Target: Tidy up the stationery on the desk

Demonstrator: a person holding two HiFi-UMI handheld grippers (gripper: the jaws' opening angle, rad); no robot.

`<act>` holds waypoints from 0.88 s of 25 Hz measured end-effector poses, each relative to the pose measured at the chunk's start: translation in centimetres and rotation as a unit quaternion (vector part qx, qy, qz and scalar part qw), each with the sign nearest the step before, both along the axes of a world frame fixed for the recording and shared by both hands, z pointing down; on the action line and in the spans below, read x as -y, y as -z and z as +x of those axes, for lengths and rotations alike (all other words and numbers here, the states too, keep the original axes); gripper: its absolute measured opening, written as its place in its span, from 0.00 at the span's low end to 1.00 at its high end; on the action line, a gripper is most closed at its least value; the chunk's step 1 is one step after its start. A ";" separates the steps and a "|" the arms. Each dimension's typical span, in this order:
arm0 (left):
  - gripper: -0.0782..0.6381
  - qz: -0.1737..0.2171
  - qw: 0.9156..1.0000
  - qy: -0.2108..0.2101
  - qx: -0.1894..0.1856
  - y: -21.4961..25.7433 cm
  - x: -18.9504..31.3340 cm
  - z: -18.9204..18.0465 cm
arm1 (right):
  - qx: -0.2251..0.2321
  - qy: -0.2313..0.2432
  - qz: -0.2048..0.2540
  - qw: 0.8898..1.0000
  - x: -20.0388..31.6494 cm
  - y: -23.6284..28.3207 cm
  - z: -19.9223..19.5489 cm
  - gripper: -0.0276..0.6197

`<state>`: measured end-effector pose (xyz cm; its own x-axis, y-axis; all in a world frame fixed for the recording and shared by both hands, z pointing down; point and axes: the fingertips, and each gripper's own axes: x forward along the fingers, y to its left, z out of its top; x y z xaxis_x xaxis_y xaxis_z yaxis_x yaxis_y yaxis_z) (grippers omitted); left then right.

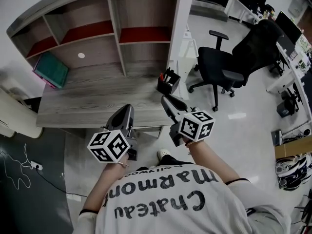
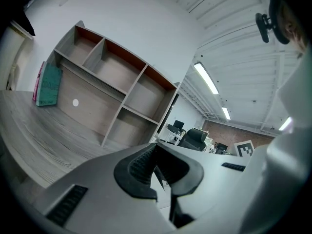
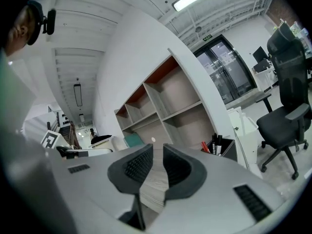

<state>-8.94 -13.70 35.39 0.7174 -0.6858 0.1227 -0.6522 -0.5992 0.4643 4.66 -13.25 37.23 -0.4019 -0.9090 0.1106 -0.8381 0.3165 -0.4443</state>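
A black pen holder [image 1: 168,82] with red and black pens stands at the right end of the grey wooden desk [image 1: 87,104]; it also shows in the right gripper view [image 3: 222,148]. A teal book [image 1: 50,69] leans at the back left. My left gripper [image 1: 127,108] hovers at the desk's front edge, its jaws closed together with nothing in them [image 2: 155,147]. My right gripper [image 1: 166,99] sits beside it, just short of the pen holder. Only a narrow gap shows between its pads, and nothing is between them [image 3: 157,153].
An open shelf unit [image 1: 117,28] rises from the back of the desk. A black office chair [image 1: 229,65] stands on the floor to the right. A white panel [image 1: 187,48] bounds the desk's right side. A cable lies on the dark floor at left.
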 end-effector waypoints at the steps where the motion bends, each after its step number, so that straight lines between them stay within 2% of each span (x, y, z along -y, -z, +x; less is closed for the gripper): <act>1: 0.13 0.000 1.000 0.002 0.001 -0.1 -0.2 -0.2 | -0.006 -0.004 0.001 1.000 -0.2 0.0 -0.1 0.15; 9: 0.13 0.000 1.000 -0.003 0.011 -0.8 -1.8 -0.4 | -0.042 -0.016 -0.014 0.999 -1.5 -1.2 -1.2 0.07; 22: 0.13 -0.007 1.000 -0.009 0.025 -2.3 -3.4 -0.6 | -0.092 -0.028 -0.058 0.994 -3.4 -3.7 -1.6 0.07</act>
